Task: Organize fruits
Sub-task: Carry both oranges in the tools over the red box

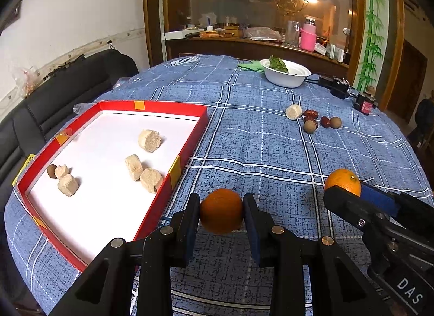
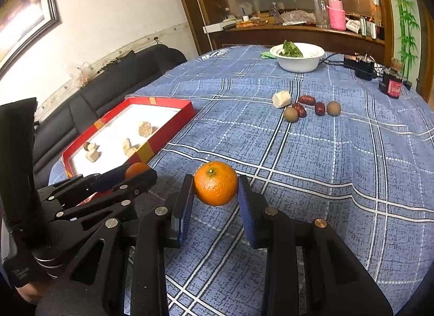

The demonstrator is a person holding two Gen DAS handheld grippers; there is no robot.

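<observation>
My left gripper is shut on an orange held just above the tablecloth, right of the red tray. My right gripper is shut on a second orange, also just above the cloth; it shows in the left wrist view too. The tray holds several beige cork-like pieces and one small brown round fruit. Farther off lie a beige piece, red dates and two brown round fruits.
A white bowl with green leaves stands at the far side of the blue checked table. Black devices and a small dark bottle sit at the far right edge. A black sofa lies left of the table.
</observation>
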